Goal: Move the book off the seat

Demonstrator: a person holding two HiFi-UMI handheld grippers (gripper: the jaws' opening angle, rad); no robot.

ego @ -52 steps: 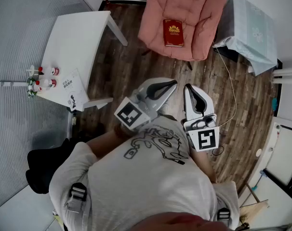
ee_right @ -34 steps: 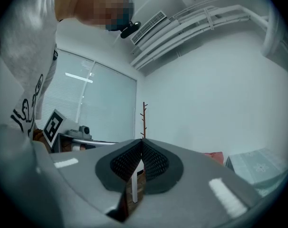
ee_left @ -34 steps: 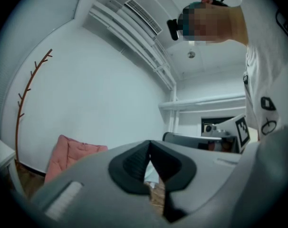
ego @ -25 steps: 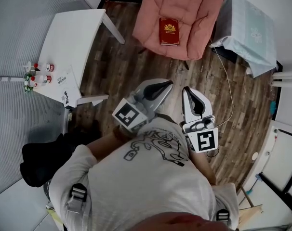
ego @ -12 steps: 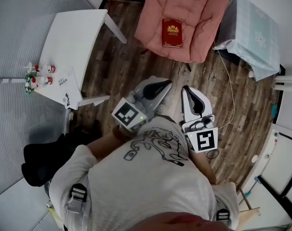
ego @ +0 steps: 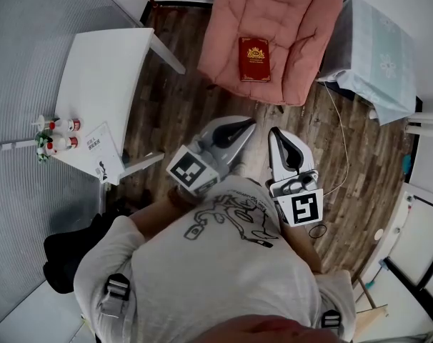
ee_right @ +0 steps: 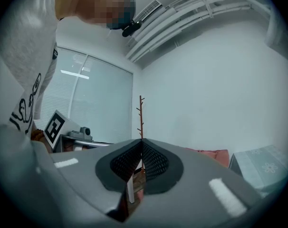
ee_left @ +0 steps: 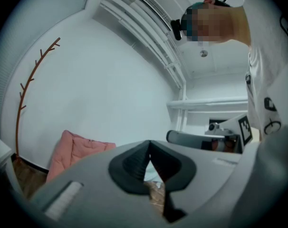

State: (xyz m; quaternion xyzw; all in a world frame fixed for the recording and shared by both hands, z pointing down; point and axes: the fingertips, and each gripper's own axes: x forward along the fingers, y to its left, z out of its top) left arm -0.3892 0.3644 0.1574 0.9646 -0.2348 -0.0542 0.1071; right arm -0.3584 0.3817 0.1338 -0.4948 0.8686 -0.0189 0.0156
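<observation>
Book (ego: 254,59): red, lay flat on pink seat (ego: 291,20), untouched. Left gripper (ego: 252,124) and right gripper (ego: 276,132): jaws closed, empty, held level near the body (likely mid-approach, well short of the book).

The book (ego: 254,59) was dark red with a gold emblem, the seat (ego: 295,13) quilted pink, the tabletop (ego: 106,70) white, the floor (ego: 181,98) dark wood-grain. The left claw (ego: 252,123) and right claw (ego: 275,131) were pale grey, bearing black-and-white square markers.
</observation>
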